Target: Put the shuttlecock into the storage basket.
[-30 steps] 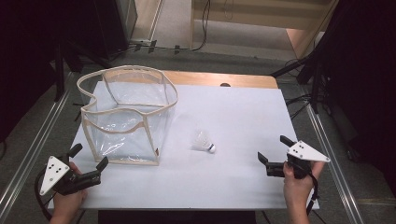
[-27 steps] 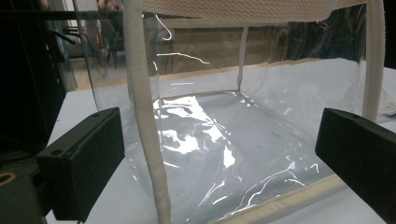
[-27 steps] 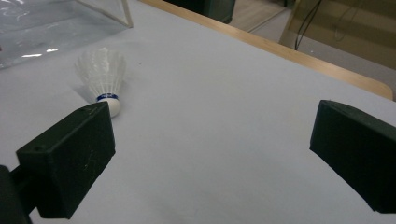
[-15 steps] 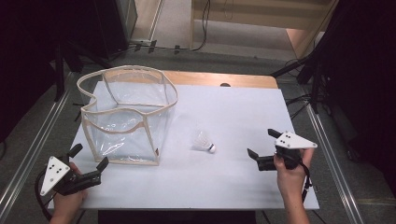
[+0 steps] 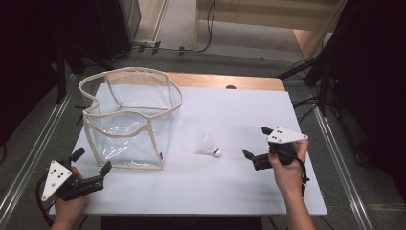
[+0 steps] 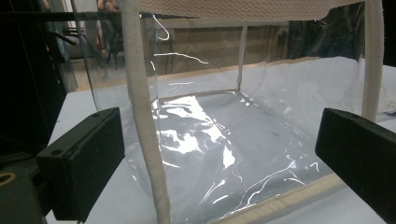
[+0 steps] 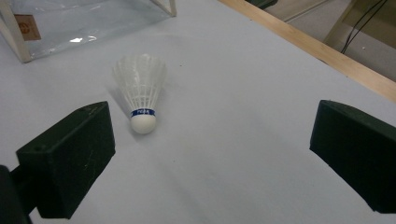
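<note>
A white shuttlecock [image 5: 209, 145] lay on the table [image 5: 230, 191] between a clear bag [image 5: 129, 120] and the wide-jawed right gripper [image 5: 256, 145].

White tabletop [image 5: 239, 110], bare over most of its near half. Light wood strip [image 5: 249, 82] along its far edge, small dark spot [image 5: 231, 87] on the strip. Metal rails run down the floor on both sides of the table, left [image 5: 28, 160] and right [image 5: 341, 165]. Grey floor [image 5: 225, 57] beyond, black cables [image 5: 208, 28] trailing across it. Pale wooden furniture [image 5: 273, 17] at the back. Black stand legs [image 5: 306, 73] at the table's far right corner, more dark stands far left [image 5: 60, 67]. The right gripper view shows the same wood strip [image 7: 322, 49] and cables [image 7: 366, 21].
</note>
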`<move>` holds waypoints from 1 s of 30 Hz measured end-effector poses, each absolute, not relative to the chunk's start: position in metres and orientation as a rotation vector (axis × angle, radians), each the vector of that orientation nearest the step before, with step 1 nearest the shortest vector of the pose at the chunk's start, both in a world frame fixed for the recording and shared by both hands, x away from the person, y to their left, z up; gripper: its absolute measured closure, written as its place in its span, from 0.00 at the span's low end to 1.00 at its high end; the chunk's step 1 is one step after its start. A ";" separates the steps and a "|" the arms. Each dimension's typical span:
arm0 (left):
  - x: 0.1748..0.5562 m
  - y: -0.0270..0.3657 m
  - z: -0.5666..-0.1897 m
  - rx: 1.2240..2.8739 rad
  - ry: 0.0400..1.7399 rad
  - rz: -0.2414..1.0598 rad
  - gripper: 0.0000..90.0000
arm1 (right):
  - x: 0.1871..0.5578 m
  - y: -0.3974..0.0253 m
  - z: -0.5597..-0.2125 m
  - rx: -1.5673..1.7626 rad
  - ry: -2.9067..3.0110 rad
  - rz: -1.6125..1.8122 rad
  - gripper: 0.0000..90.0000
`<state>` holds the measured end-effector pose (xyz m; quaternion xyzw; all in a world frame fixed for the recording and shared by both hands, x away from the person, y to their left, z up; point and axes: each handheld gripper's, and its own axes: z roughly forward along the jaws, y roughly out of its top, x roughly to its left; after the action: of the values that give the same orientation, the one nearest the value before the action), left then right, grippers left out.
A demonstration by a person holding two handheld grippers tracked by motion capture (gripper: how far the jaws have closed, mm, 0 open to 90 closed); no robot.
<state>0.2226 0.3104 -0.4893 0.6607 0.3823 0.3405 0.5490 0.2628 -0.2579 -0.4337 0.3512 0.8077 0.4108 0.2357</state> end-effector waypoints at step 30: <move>0.222 0.312 -0.489 1.553 0.912 0.801 0.02 | 0.307 -0.210 -0.436 0.919 2.454 1.039 0.00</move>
<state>0.2223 0.3121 -0.4893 0.6569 0.3857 0.3387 0.5523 0.3074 -0.2102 -0.4363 0.3219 0.8592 0.3639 0.1607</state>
